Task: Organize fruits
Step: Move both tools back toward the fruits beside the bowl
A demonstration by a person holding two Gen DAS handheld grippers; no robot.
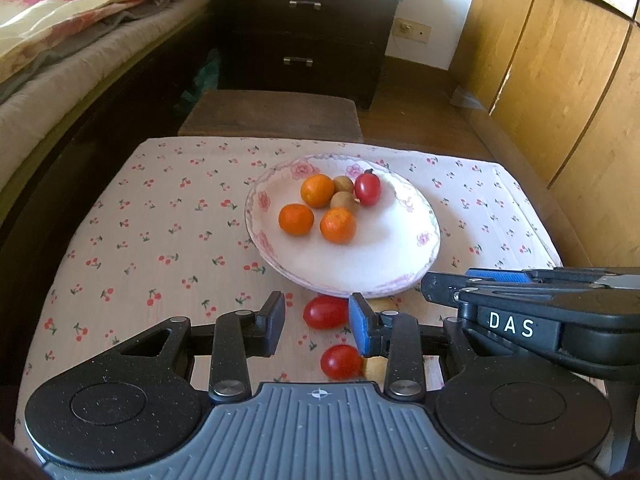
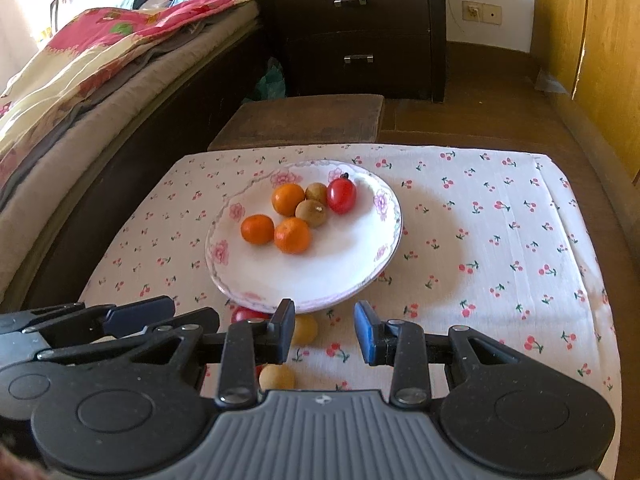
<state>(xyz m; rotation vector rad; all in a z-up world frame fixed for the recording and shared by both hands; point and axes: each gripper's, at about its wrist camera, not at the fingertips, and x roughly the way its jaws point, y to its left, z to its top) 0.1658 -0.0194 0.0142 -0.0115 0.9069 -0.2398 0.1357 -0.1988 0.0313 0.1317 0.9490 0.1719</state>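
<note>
Both tongs hang released, gripping nothing. Two red tomatoes [image 1: 326, 311] lie on the worktop [image 1: 140, 240] just past the left tongs [image 1: 317, 326], toward 12 o'clock, beside the plate [image 1: 400, 256]. Right tongs [image 2: 325, 330] empty.

We held the left gripper [image 1: 317, 326] tilted steeply downward, jaws parted with a visible gap and nothing pinched between the pads — empty. Its right pad showed blue facing. We held the right gripper [image 2: 325, 330] at much the same downward tilt, jaws likewise apart and empty. The two sat side by side, close: in the left wrist view the right gripper [image 1: 520, 300] came in from the right edge, and in the right wrist view the left gripper [image 2: 100, 328] came in from the left edge.
</note>
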